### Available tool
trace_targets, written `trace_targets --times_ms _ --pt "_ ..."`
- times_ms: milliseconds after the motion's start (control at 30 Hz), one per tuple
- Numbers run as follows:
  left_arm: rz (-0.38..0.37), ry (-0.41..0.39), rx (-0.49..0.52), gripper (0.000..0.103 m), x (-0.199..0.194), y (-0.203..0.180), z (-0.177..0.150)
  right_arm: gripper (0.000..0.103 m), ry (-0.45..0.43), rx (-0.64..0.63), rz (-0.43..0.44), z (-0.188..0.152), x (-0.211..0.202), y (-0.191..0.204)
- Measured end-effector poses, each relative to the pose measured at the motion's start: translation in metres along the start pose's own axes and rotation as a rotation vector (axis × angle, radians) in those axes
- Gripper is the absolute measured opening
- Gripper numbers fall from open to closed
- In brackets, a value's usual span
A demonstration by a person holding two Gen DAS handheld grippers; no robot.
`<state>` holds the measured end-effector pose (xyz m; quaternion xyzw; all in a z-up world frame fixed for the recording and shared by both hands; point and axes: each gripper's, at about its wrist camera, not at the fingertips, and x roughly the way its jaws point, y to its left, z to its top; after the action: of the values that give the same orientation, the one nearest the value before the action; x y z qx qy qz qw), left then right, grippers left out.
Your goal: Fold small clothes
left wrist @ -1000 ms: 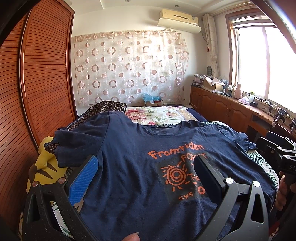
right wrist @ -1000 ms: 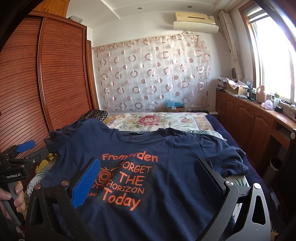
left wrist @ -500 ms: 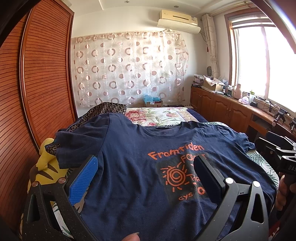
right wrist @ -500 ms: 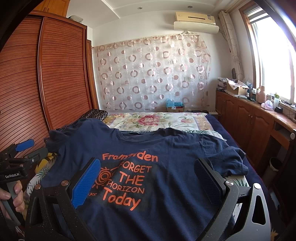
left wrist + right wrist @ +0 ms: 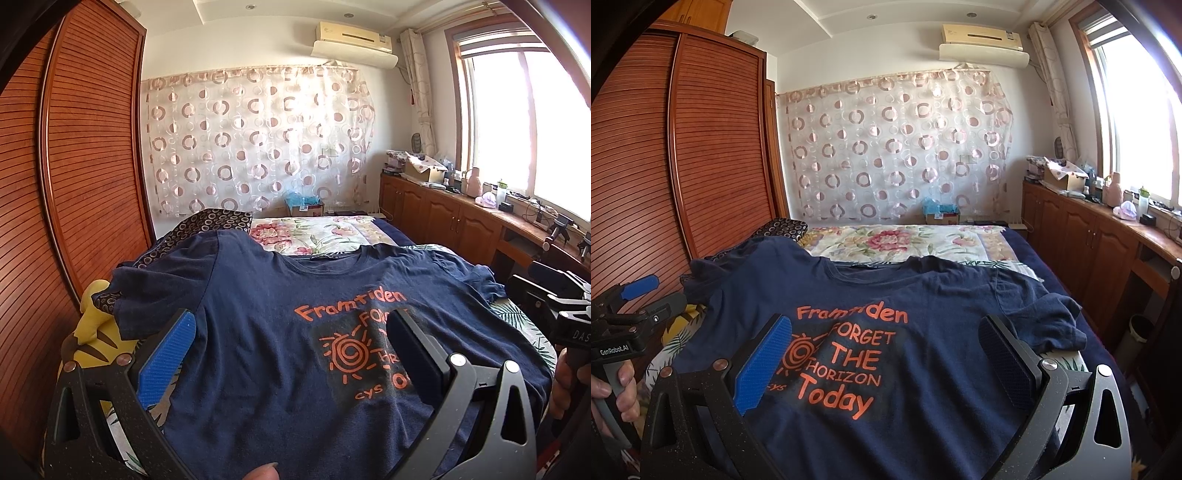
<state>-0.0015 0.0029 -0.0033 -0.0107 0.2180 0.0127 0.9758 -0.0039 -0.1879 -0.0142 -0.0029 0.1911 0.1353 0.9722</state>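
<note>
Lying face up across the bed [image 5: 1027, 254], a navy T-shirt [image 5: 266, 332] fills the near end of the mattress, collar pointing away toward the circle-patterned curtain [image 5: 897, 147]. Going left to right from the shirt's left sleeve: that sleeve drapes over a dark ring-print pillow [image 5: 207, 225] and just touches a yellow plush toy [image 5: 92, 332] wedged beside the slatted wardrobe [image 5: 74, 166]. The left gripper [image 5: 288, 354] hangs over the shirt's lower hem with its jaws spread wide, blue pad on one finger, nothing between them. On the chest, orange lettering reads "Framtiden / FORGET THE HORIZON Today" beside an orange spiral sun. The fabric lies mostly flat, with light wrinkles through the print. The right gripper [image 5: 882, 362] hovers above the slogan, its jaws likewise spread and empty. Beyond it, the shirt's right sleeve is crumpled at the mattress edge, near the wooden cabinets [image 5: 1082, 236] under the window.
</note>
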Motion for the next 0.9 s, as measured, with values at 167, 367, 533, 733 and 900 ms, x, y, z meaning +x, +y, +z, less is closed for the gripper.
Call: trace_targets --times_ms 167,367,533,733,900 --pt "-0.001 0.000 0.001 0.103 0.000 -0.001 0.000 0.101 0.000 0.000 0.001 0.000 0.000 0.000" --pt "-0.004 0.003 0.002 0.103 0.000 0.000 0.000 0.101 0.004 -0.004 0.004 0.000 0.000 0.002" --pt "-0.006 0.021 0.002 0.103 0.006 0.008 0.000 0.101 0.019 -0.013 0.021 0.001 0.007 0.002" --pt "-0.007 0.045 -0.003 0.103 0.015 0.020 -0.004 0.101 0.040 -0.025 0.042 0.001 0.016 0.002" --pt "0.011 0.053 -0.004 0.103 0.020 0.030 -0.007 0.101 0.059 -0.012 0.081 0.004 0.023 0.002"
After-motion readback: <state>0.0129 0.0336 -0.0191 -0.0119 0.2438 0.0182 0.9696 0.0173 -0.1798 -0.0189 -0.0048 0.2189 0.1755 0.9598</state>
